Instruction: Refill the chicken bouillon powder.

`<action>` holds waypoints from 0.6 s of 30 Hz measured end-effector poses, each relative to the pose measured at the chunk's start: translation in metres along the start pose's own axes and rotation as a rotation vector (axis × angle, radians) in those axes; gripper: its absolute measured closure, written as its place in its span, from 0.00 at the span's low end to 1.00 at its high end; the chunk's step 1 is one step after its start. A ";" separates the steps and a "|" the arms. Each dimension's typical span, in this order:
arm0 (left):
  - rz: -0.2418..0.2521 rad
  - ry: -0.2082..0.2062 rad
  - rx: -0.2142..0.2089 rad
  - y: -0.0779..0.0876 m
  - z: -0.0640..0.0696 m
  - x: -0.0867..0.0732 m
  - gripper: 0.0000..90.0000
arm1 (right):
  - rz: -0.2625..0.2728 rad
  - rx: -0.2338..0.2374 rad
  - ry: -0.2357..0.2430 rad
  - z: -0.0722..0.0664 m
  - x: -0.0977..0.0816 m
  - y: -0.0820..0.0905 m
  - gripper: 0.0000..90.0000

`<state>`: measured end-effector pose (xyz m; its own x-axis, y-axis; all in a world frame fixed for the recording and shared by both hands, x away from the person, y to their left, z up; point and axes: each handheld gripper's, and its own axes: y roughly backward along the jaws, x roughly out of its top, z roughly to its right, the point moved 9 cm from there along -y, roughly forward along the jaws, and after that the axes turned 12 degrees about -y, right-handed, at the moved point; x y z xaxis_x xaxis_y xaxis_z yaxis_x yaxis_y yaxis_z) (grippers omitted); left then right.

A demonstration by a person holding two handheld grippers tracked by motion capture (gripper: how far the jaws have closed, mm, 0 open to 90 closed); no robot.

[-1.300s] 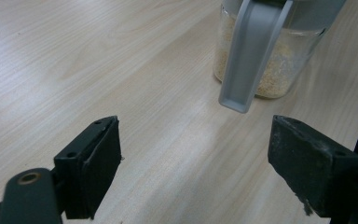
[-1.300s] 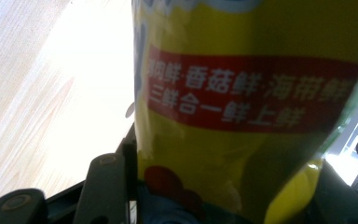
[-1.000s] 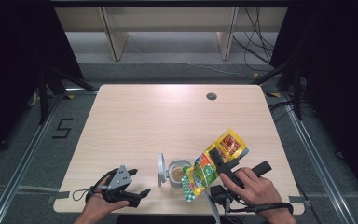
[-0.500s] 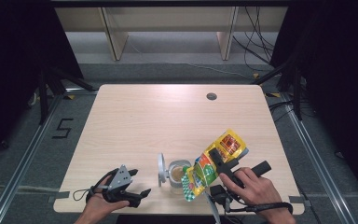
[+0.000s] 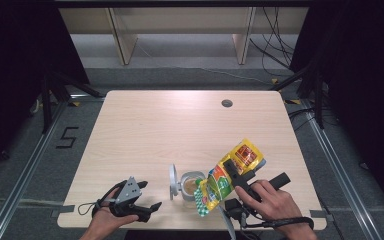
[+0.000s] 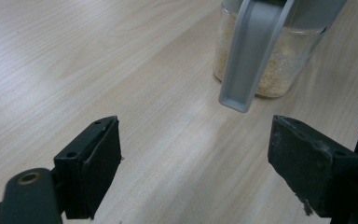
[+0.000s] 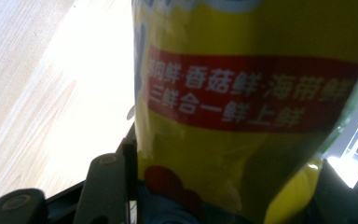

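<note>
Near the front right of the table (image 5: 145,125), the yellow pouch (image 5: 225,176) lay slantwise in the air, its long axis running from the far right down to the near left, with its lower end tipped over the glass jar (image 5: 190,184). The right gripper (image 5: 237,176) clasped the pouch across its middle, jaws about half closed and pressing its sides. The pouch was glossy film, yellow with a red band of white characters and a green patch. The jar was clear and round, holding a shallow layer of pale grains; its grey hinged lid (image 5: 172,182) stood open on the left side, probably plastic. The left gripper (image 5: 150,209) rested at the near left edge of the pale wood-grain table, jaws spread wide and empty.
</note>
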<state>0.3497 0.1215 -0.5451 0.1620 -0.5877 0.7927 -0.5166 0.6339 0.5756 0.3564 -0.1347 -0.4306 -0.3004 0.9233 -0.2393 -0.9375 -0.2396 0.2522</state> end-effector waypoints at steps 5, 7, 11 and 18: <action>0.006 0.008 0.000 0.000 0.001 0.001 0.19 | 0.012 0.000 0.033 0.002 0.000 -0.001 0.57; 0.006 0.009 0.000 0.000 0.001 0.001 0.19 | 0.012 -0.002 0.032 0.003 0.000 -0.001 0.57; 0.001 0.002 0.000 0.000 0.000 0.000 0.19 | 0.013 0.000 0.032 0.003 -0.001 -0.001 0.57; -0.002 -0.002 0.000 0.000 0.000 0.000 0.19 | 0.011 0.001 0.032 0.002 -0.001 -0.001 0.57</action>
<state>0.3499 0.1220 -0.5450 0.1616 -0.5898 0.7912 -0.5166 0.6326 0.5770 0.3582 -0.1343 -0.4290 -0.3166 0.9103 -0.2667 -0.9339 -0.2499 0.2557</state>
